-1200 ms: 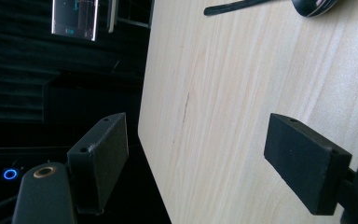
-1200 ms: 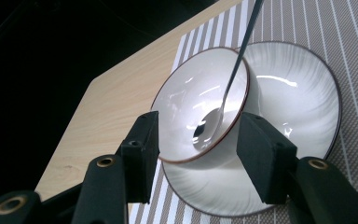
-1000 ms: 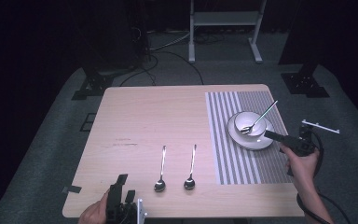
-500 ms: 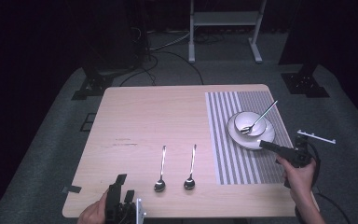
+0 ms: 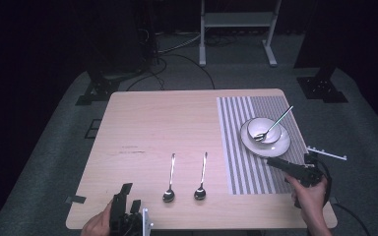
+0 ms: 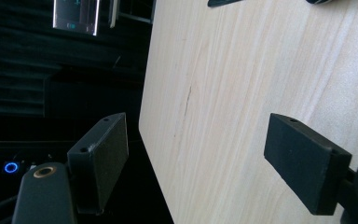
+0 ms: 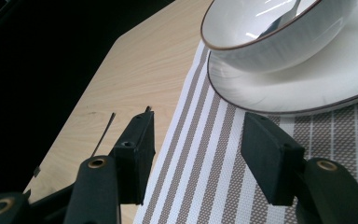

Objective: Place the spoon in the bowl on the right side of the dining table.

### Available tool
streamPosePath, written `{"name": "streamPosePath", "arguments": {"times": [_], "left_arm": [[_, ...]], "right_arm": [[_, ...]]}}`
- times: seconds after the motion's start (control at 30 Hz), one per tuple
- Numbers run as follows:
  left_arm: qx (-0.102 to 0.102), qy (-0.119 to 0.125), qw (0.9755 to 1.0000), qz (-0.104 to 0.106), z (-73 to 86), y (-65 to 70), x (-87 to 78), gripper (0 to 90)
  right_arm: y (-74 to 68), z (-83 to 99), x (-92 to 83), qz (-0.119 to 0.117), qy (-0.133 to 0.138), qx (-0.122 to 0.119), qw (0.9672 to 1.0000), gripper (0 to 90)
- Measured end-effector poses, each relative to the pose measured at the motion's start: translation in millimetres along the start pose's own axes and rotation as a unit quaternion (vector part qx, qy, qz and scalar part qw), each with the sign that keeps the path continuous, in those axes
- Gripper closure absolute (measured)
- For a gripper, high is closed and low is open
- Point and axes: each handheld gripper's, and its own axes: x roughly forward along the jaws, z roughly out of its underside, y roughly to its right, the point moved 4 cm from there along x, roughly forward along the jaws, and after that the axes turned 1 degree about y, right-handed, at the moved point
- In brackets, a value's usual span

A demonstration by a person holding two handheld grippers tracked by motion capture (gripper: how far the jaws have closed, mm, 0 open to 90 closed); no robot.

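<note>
A white bowl [image 5: 266, 130] stands on a white plate [image 5: 280, 146] on the striped placemat [image 5: 236, 147] at the table's right. A metal utensil [image 5: 275, 124] leans in the bowl. Two spoons [image 5: 170, 179] [image 5: 201, 178] lie side by side on the bare wood near the front, bowls toward me. My right gripper [image 5: 271, 161] hovers open over the mat just in front of the plate [image 7: 307, 88], with nothing between its jaws [image 7: 198, 123]. The bowl [image 7: 279, 37] looms close ahead. My left gripper [image 5: 127, 195] rests open at the front left edge, one jaw past the table's side [image 6: 196, 140].
The wooden table [image 5: 167, 123] sits on dark carpet. Black stand feet [image 5: 96, 91] and cables lie beyond its far left corner. A white frame [image 5: 236, 22] stands behind. A small white strip [image 5: 327, 153] lies off the right edge.
My right gripper has drawn back from beside the bowl toward the front edge and slightly left. The left gripper has stayed put.
</note>
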Motion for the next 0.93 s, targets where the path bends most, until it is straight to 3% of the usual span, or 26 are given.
{"name": "streamPosePath", "arguments": {"times": [0.2, 0.43, 0.73, 0.93], "left_arm": [[-0.009, 0.0, 1.0, 0.001, 1.3, -0.2, 0.8, 20.3], [-0.04, -0.004, 0.9991, 0.013, 6.8, -4.1, 3.3, 20.2], [-0.096, -0.001, 0.995, 0.025, 14.7, -7.1, 8.5, 20.2], [-0.117, -0.002, 0.9928, 0.027, 19.5, -9.0, 10.0, 20.1]], "right_arm": [[-4.5, 9.6, 0.0, -0.004, -0.004, -0.006, 1.0, 43.0], [-8.8, 17.7, -1.9, -0.009, -0.006, -0.009, 0.9999, 42.5], [-12.0, 31.7, -2.8, -0.005, -0.011, -0.018, 0.9998, 41.9], [-13.6, 40.2, -4.5, -0.005, -0.013, -0.02, 0.9997, 41.5]]}}
